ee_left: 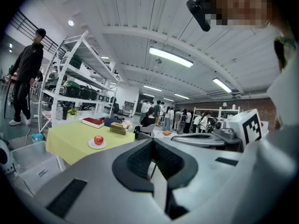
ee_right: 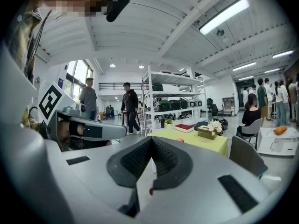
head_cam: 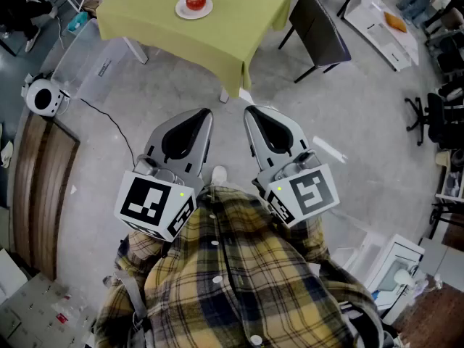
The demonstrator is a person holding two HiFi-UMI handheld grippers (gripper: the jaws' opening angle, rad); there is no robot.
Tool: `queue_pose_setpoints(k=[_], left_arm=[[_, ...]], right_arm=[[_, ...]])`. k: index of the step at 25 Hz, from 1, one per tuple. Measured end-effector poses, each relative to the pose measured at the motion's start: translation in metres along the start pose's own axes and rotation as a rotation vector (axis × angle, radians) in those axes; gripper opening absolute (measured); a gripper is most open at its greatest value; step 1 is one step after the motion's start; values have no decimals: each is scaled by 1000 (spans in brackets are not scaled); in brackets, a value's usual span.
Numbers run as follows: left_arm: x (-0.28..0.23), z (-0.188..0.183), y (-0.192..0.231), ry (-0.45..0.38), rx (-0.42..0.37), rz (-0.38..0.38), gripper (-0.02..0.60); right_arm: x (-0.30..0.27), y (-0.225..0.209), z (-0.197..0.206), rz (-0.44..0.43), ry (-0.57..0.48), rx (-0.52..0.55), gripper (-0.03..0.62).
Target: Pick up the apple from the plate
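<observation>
The head view looks steeply down past a yellow plaid shirt (head_cam: 239, 281). Both gripper views face almost level along their jaws; all three share the distant yellow-green clothed table (head_cam: 217, 35) with its red apple (head_cam: 195, 1).

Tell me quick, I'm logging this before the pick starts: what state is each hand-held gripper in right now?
Left hand-held gripper: closed, holding nothing.
Right hand-held gripper: closed, holding nothing.

Legible text: none. Left tongs (head_cam: 204, 113), marker cube (head_cam: 148, 203); right tongs (head_cam: 251, 112), second cube (head_cam: 310, 193): black-and-white square patterns, no letters or digits. Label (head_cam: 104, 67) on clear bin (head_cam: 76, 78), far left: too small to read.
</observation>
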State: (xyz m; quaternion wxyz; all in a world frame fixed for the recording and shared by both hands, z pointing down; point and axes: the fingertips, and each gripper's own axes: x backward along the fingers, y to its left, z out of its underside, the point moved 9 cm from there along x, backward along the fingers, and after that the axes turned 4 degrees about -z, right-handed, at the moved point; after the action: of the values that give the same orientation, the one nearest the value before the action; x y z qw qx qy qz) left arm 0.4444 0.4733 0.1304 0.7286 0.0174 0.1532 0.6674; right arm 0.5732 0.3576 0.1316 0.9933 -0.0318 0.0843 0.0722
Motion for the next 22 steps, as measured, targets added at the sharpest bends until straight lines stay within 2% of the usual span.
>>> queue_pose_setpoints(k=[16,22], left_arm=[[-2,9,-19,-5,5,-27,6],[-2,11,-13,4,14,-33,6]], right_arm=[[21,-12,9,-4,11,3,-5],[12,-10,12,-13,21,-6,-5]])
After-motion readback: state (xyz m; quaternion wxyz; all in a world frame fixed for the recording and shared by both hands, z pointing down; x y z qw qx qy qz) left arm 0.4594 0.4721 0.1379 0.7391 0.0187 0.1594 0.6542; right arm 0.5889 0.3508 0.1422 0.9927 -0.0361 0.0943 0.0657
